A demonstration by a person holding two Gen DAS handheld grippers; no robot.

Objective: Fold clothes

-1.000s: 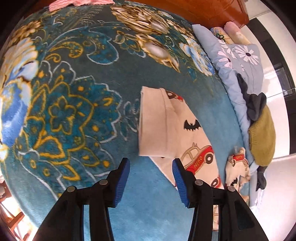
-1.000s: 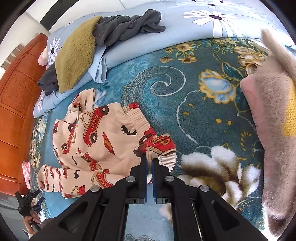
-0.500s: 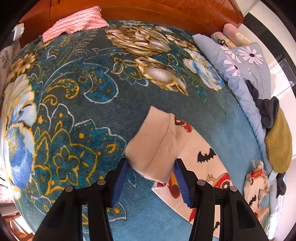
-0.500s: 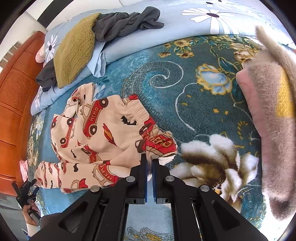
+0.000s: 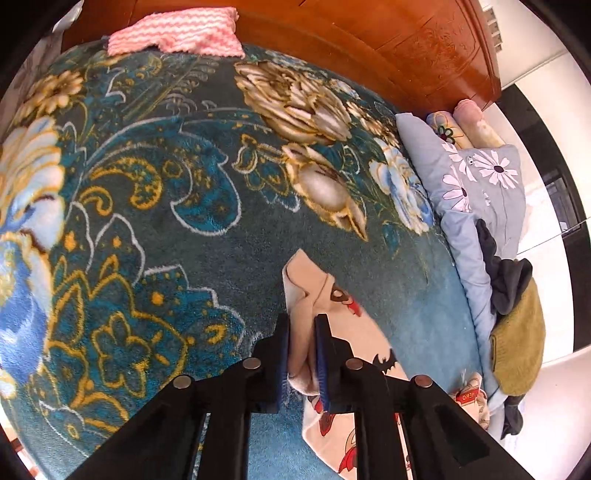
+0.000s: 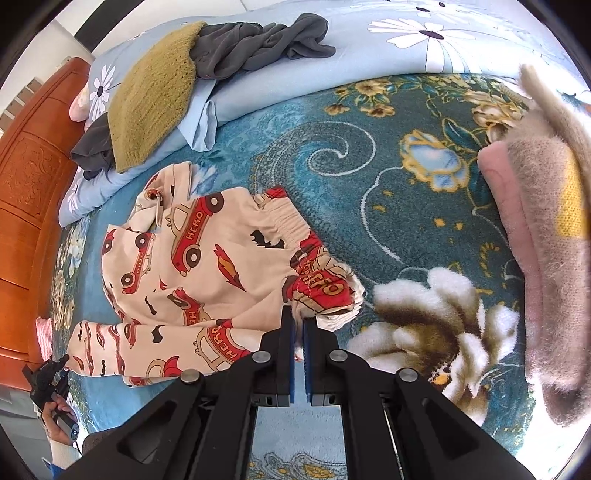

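Observation:
Cream children's trousers [image 6: 192, 273] printed with red cars and bats lie on the teal floral blanket [image 6: 388, 177]. My right gripper [image 6: 298, 325] is shut on their elastic waistband corner. My left gripper [image 5: 302, 328] is shut on the folded cream hem of a trouser leg [image 5: 306, 288], which bunches up between the blue pads. The left gripper also shows small at the far left of the right wrist view [image 6: 48, 373], at the leg end.
A pale blue daisy quilt [image 6: 332, 55] carries an olive knit [image 6: 155, 96] and a dark grey garment [image 6: 258, 48]. A fluffy pink and beige pile [image 6: 546, 229] lies at right. A pink zigzag cloth [image 5: 177, 33] lies by the wooden headboard [image 5: 388, 48].
My left gripper has moved onto the trouser leg hem and closed on it; it was open before. My right gripper stays shut on the waistband.

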